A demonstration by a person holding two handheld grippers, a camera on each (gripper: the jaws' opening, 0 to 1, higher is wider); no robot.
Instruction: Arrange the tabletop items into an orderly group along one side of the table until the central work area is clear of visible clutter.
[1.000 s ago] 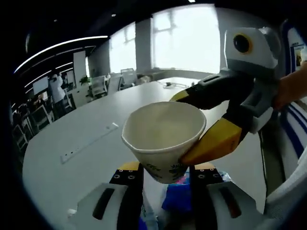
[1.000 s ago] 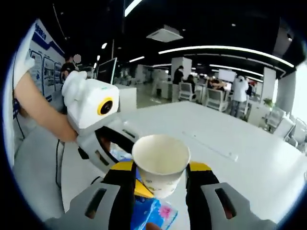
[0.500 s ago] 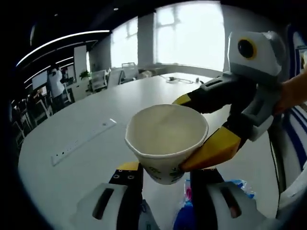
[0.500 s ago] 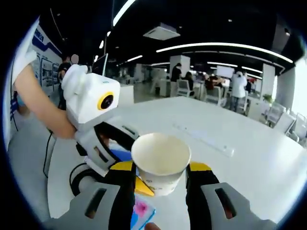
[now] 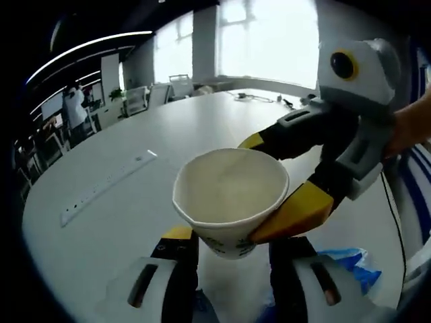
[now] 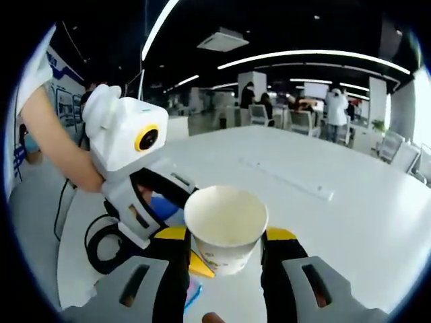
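Above the white worktop [image 6: 350, 222], a paper cup [image 6: 226, 227] is up in the air and both claws are at it! From the right gripper view, the right claw [image 6: 225, 237] has the cup clamped between its yellow-tipped jaws, mouth up, empty inside, a little green print on its side. The left claw [image 6: 176, 237] reaches in from the left of that view, held by a person's bare arm [image 6: 54, 145], and its yellow tip sits right against the cup's lower wall. Switch to the left gripper view: the same cup [image 5: 231, 196] sits just above the left claw [image 5: 232, 243], whose jaws flank the cup's base, though whether they actually press on it I cannot tell. The right claw [image 5: 279, 180] comes in from the right, one jaw behind the rim, one against the near wall. Low on the right, a blue plastic packet [image 5: 350, 264] lies on the worktop. Out on the far left, a long white power strip [image 5: 101, 188] lies flat, well apart from the cup. A black cable [image 6: 101, 239] loops near the left edge.
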